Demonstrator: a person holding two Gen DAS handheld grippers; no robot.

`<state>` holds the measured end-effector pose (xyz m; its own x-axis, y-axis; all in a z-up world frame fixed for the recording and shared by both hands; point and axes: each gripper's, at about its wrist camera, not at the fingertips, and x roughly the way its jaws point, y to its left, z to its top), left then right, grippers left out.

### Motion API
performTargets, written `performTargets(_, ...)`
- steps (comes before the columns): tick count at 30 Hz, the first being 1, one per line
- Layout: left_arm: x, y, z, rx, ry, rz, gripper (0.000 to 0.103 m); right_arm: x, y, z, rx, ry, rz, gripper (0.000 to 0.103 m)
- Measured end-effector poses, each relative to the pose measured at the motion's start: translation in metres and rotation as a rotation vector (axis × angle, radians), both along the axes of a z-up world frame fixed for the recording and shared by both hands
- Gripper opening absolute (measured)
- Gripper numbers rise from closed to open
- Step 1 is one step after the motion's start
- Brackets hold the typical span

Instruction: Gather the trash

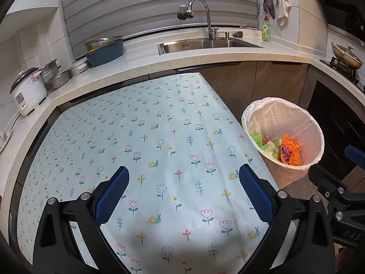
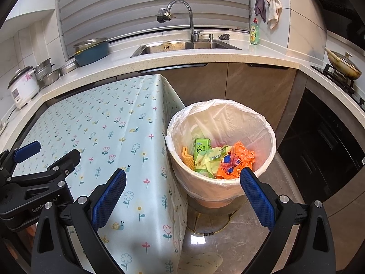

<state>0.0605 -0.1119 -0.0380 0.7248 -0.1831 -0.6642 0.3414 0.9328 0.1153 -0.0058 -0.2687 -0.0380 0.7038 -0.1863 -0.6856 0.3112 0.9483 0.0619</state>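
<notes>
Where the table (image 1: 159,137) ends on its right edge, the bin (image 2: 271,137) stands on the floor just beside it, its liner rim touching or nearly touching the hanging cloth. Bare cloth stretches far ahead to the counter (image 1: 136,66), so I have open room on the left. My left gripper (image 1: 183,175) hovers level over the near part of the table, pointing toward the sink (image 1: 205,44). My right gripper (image 2: 182,178) hangs over the table's right edge and the bin's near rim. Both pairs of jaws stand wide apart, holding nothing and touching nothing. Trash lies inside the bin: an orange wrapper (image 2: 239,159), a green carton (image 2: 202,148), and yellow-green packets (image 2: 208,162).
</notes>
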Motion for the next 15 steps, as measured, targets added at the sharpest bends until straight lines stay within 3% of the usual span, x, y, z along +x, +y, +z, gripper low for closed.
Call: performTargets(15, -0.003, 0.006, 0.014, -0.05, -0.071, 0.01, 0.093, 0.003, 0.003, 0.007, 0.008, -0.044, 0.004, 0.096)
